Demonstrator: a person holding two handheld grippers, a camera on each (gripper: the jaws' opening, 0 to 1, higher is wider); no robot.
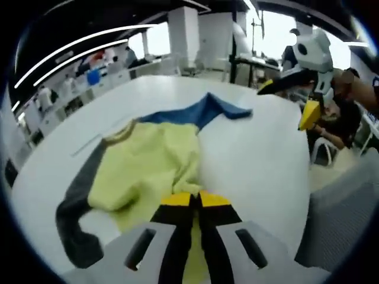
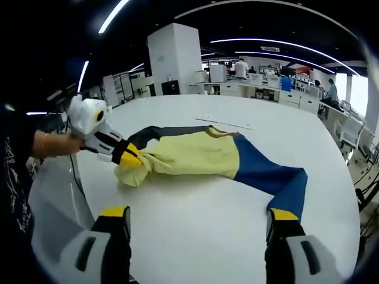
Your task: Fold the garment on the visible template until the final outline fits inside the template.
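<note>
On the white desk the yellow sweatshirt is lying bunched, its blue sleeve and grey sleeve both trailing out unfolded, so most of the folding seems to be waiting. The left gripper is pinching the hem between pressed-together fingers, while the right gripper is hovering just short of the blue cuff with fingers spread wide. I am seeing no clear template outline.
</note>
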